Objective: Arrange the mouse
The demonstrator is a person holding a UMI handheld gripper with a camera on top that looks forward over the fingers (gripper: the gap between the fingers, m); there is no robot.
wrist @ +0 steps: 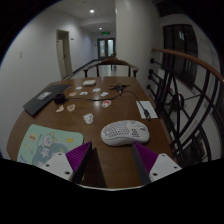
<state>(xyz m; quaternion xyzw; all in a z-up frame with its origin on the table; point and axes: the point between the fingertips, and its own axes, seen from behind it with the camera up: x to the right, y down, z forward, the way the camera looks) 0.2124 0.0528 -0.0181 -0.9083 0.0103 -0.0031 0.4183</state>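
A white mouse with a dotted shell lies on the brown wooden table, just ahead of my fingers and a little toward the right one. My gripper is open and empty. Its purple pads stand wide apart with bare table between them. The mouse is apart from both fingers.
A printed pale mat lies left of the mouse. A small white cup stands beyond it. A dark laptop, papers and small items sit further back. A railing runs on the right, with chairs at the table's far end.
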